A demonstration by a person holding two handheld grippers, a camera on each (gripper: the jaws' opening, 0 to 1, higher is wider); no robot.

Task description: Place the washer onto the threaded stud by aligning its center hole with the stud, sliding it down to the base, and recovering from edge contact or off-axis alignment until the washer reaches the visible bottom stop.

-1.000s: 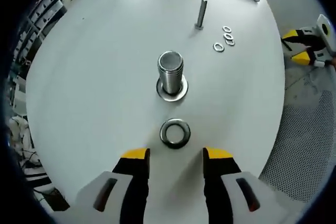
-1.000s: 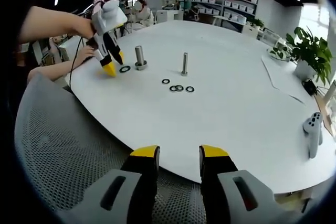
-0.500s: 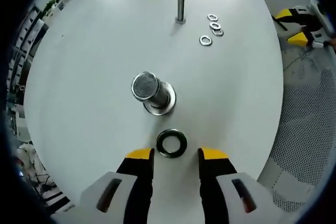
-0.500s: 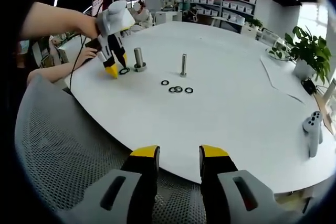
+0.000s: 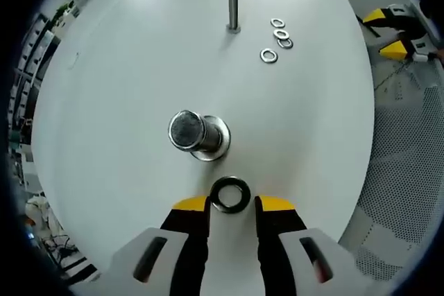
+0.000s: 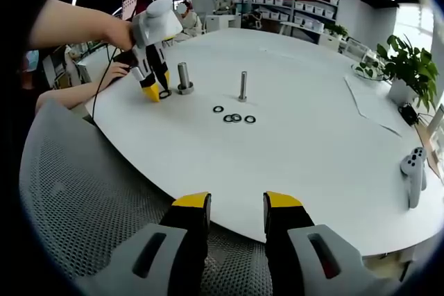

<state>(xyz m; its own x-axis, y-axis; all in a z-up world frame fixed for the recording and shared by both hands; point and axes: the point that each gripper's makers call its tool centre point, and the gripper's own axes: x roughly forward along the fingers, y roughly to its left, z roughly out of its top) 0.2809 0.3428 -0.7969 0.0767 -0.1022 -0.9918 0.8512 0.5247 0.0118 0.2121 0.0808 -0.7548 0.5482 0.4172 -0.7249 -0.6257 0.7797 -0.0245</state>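
A thick threaded stud point(image 5: 187, 131) stands on a flat base ring point(image 5: 218, 141) on the white round table point(image 5: 125, 88). A large dark washer point(image 5: 230, 195) lies flat on the table just in front of it. My left gripper point(image 5: 232, 204) is open, its yellow fingertips point(image 5: 191, 206) close on either side of the washer. In the right gripper view a hand holds the left gripper point(image 6: 154, 91) at the washer point(image 6: 164, 93) beside the thick stud point(image 6: 184, 77). My right gripper point(image 6: 236, 204) hangs open and empty past the table's near edge.
A thin stud point(image 5: 232, 9) stands farther off, with several small washers point(image 5: 277, 36) beside it. A grey mesh chair point(image 6: 83, 192) sits under my right gripper. A grey controller point(image 6: 413, 171) stands at the table's right side, and a potted plant point(image 6: 406, 67) is behind.
My left gripper has moved in on the large washer and its jaws have narrowed around it. My right gripper has stayed still.
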